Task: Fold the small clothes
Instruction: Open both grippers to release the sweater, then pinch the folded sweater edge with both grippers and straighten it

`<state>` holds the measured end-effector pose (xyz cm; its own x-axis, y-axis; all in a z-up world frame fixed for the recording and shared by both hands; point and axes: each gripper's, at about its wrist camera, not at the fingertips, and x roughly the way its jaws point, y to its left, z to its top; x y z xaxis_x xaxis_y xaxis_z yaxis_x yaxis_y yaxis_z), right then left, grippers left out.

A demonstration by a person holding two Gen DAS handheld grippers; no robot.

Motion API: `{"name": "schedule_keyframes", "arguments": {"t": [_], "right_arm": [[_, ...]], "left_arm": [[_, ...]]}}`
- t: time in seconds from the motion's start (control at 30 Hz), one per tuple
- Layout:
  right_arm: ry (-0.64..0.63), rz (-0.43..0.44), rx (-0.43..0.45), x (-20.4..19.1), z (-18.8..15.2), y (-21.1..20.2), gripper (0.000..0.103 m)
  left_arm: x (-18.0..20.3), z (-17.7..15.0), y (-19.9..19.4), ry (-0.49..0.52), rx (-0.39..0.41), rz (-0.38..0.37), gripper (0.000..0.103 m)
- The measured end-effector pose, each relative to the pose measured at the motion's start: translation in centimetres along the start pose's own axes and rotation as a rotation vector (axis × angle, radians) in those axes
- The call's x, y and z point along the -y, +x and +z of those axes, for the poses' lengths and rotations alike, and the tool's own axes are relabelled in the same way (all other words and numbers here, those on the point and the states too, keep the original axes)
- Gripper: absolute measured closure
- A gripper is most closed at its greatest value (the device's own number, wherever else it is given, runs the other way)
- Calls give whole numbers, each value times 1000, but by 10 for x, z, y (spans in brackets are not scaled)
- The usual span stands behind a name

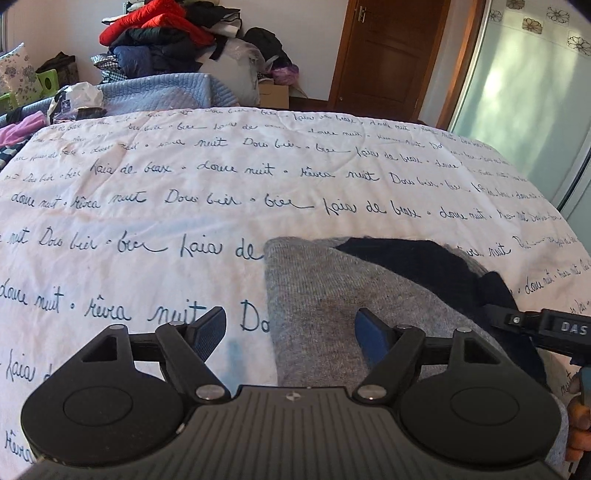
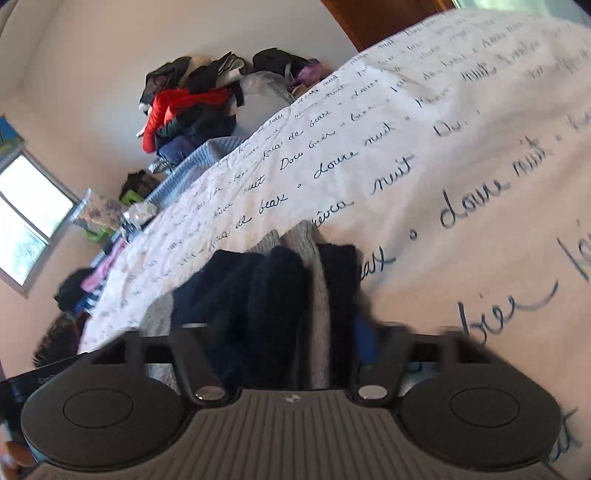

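Observation:
A small grey garment with a dark navy part lies on the white bedspread printed with handwriting. My left gripper hovers over the garment's left edge with its jaws wide apart; one pad is over the bedspread, the other over grey cloth. Nothing is pinched. My right gripper reaches in from the right onto the navy part. In the blurred right wrist view the garment is bunched in navy and grey folds between the fingers of the right gripper, which stand wide; the blue pad sits beside the cloth.
A heap of clothes with a red jacket stands beyond the bed's far edge, beside a blue quilt. Pink clothes lie at the bed's left. A wooden door and a glass panel stand at the right.

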<state>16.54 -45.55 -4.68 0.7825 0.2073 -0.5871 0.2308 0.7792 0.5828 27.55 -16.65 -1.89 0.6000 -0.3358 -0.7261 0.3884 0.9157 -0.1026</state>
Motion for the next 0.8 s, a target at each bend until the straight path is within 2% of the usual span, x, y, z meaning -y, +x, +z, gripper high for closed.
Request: {"name": "schedule_keyframes", "arguments": {"t": [0.13, 0.23, 0.3, 0.33, 0.37, 0.47, 0.5, 0.57, 0.7, 0.77, 0.8], "right_arm": [[-84, -61, 39, -8, -1, -11, 85], [-110, -152, 107, -7, -1, -18, 88], [-130, -164, 84, -6, -1, -11, 86], [-143, -170, 86, -7, -1, -13, 82], [-155, -183, 109, -10, -1, -18, 74], [-223, -282, 205, -30, -10, -50, 68], [-267, -278, 225, -39, -17, -60, 63], [-360, -246, 200, -54, -33, -73, 17], [-405, -242, 147, -56, -66, -84, 15], [-321, -219, 101, -39, -76, -90, 15], [-259, -168, 65, -28, -81, -92, 15]], "left_arm": [[22, -3, 6, 33, 9, -43, 29], [37, -7, 9, 91, 33, -5, 27], [38, -9, 9, 92, 30, 9, 27], [37, -9, 7, 84, 32, 6, 27], [35, -10, 3, 76, 32, 5, 27], [24, -15, -11, 29, 19, 29, 24], [19, -19, -17, 7, 17, 24, 23], [10, -30, -27, -26, 4, 14, 19], [-8, -59, -49, -81, -48, -61, 19], [-15, -77, -59, -86, -69, -121, 19], [-17, -87, -63, -77, -88, -154, 19]]}}
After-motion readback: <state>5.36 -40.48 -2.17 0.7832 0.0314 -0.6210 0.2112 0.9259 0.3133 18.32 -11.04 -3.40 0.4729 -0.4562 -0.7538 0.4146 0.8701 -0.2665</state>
